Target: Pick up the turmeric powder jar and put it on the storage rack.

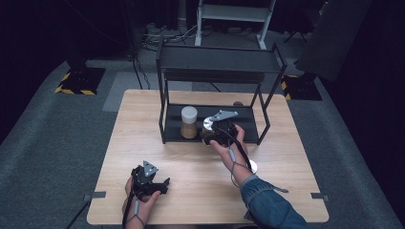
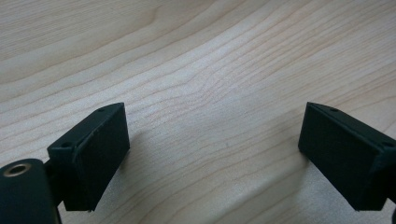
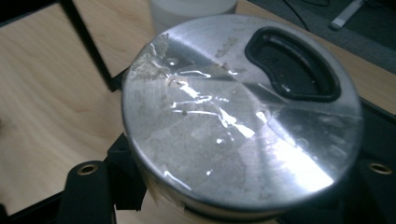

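Metal-lidded jar (image 3: 243,116) is gripped in the right gripper (image 1: 216,130), its jaws closed on the body under the taped silver lid, at the front edge of the black rack's (image 1: 217,67) lower shelf, beside a white-capped jar (image 1: 189,122) already standing there. Placement is judged nearly done: setting down and release remain. Left gripper (image 1: 154,183) is rested on the wooden table (image 1: 143,124), jaws spread and empty.
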Demonstrator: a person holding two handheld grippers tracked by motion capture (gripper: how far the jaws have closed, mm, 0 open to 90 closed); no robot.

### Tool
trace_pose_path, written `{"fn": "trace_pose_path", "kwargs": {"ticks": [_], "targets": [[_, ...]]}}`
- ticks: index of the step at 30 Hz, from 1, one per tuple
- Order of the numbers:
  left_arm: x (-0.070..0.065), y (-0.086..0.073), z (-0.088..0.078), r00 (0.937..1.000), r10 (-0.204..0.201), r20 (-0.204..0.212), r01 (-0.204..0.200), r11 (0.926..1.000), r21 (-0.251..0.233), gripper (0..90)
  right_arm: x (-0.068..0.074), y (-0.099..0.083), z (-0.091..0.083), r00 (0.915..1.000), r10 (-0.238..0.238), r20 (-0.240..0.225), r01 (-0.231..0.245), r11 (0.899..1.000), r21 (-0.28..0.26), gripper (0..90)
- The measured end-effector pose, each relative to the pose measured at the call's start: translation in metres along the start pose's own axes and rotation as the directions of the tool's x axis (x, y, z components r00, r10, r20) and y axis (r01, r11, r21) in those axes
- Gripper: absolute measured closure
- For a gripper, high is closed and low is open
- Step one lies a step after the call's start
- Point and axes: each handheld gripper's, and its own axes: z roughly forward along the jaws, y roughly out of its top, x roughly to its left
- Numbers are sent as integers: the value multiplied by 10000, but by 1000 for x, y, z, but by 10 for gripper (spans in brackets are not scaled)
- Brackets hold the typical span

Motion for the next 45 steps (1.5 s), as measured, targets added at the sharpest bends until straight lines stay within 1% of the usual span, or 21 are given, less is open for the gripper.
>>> {"fn": "trace_pose_path", "kwargs": {"ticks": [2,7,10,13,14,16,18,20,22,24,25,26,29,31,34,38,41,43,45], "targets": [[0,0,0,10000,6,-7,-6,10000,-2,86,0,5,12,9997,-24,233,22,10000,88,308],[0,0,0,10000,-7,-8,7,10000,-12,86,-2,17,39,9982,260,532,-286,9985,475,309],[0,0,0,10000,-10,-9,10,10000,-13,86,-3,19,54,9963,484,715,-533,9962,684,309],[0,0,0,10000,11,-14,-11,10000,-9,86,-7,15,66,9928,821,875,-889,9931,761,309],[0,0,0,10000,33,-12,-33,10000,7,86,-8,12,69,9912,954,917,-1021,9923,707,309],[0,0,0,10000,-13,-7,13,10000,-15,86,-10,5,74,9900,1088,896,-1137,9922,512,309],[0,0,0,10000,-12,-13,12,10000,-14,86,-11,2,78,9882,1163,999,-1220,9912,522,309],[-1,0,0,10000,-14,-15,14,10000,-14,86,-17,-4,79,9844,1540,850,-1572,9871,317,308],[-1,0,0,10000,-9,-16,9,10000,-13,86,-23,-6,79,9793,1897,705,-1921,9810,290,307],[-1,0,0,10000,-8,-18,8,10000,-15,87,-24,-1,77,9826,1728,679,-1762,9833,461,290],[-1,0,0,10000,-8,-19,8,10000,-16,86,-25,-1,75,9839,1685,589,-1712,9842,451,249],[-1,0,0,10000,-8,-17,8,10000,-17,86,-25,0,73,9833,1730,568,-1756,9835,438,205],[-1,0,0,10000,-6,-19,5,10000,-15,86,-28,1,59,9773,2082,396,-2093,9775,247,167],[-1,0,0,10000,-6,-20,6,10000,-15,87,-27,2,47,9773,2093,336,-2098,9777,119,160],[-1,0,0,10000,6,-18,-6,10000,-6,86,-26,2,25,9789,2037,156,-2032,9788,-253,145],[-1,0,0,10000,-8,-17,8,10000,-17,86,-27,-2,-8,9785,2053,-208,-2063,9757,-736,142],[-1,0,0,10000,15,-21,-15,10000,-4,86,-30,-8,-33,9822,1836,-385,-1867,9767,-1062,142],[-1,0,0,10000,14,-14,-14,10000,-2,86,-32,-15,-48,9871,1557,-366,-1590,9805,-1153,143],[-1,0,0,10000,12,-14,-12,10000,-4,86,-35,-25,-62,9903,1368,-251,-1388,9832,-1183,142]]}}
